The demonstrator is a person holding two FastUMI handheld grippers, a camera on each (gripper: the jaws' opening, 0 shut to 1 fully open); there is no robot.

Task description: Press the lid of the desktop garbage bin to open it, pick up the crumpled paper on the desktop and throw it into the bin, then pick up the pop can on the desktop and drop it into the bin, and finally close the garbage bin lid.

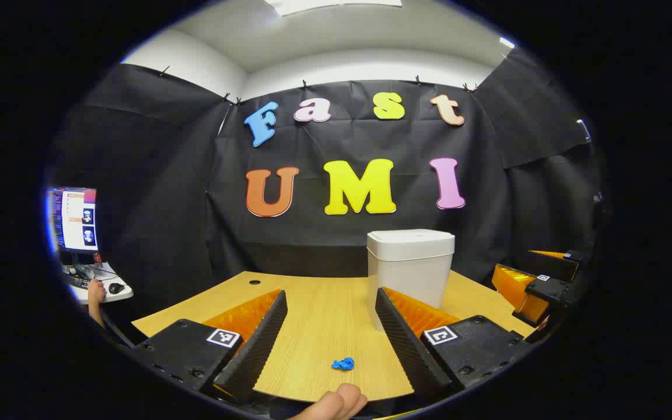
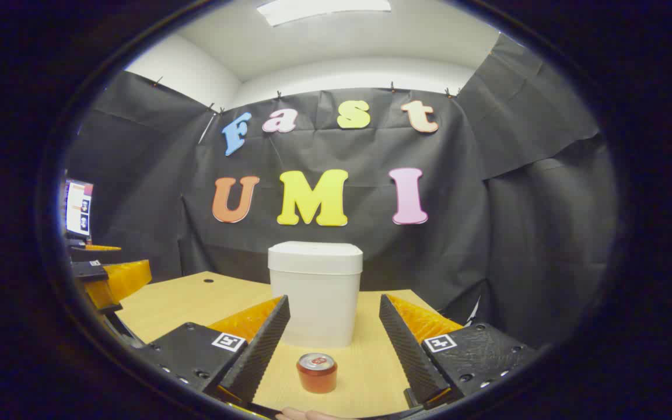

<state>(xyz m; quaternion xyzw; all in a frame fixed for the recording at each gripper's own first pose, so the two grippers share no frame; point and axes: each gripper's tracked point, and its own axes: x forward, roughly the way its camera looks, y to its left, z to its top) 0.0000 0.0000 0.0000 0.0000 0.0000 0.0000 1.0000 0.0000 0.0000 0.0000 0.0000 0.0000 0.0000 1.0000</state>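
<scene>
In the left gripper view, the left gripper (image 1: 331,326) is hovering with its jaws standing wide apart and holding nothing; the small crumpled blue paper (image 1: 342,364) is lying on the light wooden tabletop (image 1: 318,303) at six o'clock, between them. The white lidded plastic bin (image 1: 410,265) is sitting at one o'clock, lid down — so the opening press looks like the step in hand, calling for a gripper to rise onto the lid. At nine o'clock a monitor (image 1: 73,219) is glowing. In the right gripper view, the right gripper (image 2: 334,329) is waiting open and empty too — the red pop can (image 2: 316,372) is standing upright at six o'clock, just before the bin. Nothing is blocking the lid.
</scene>
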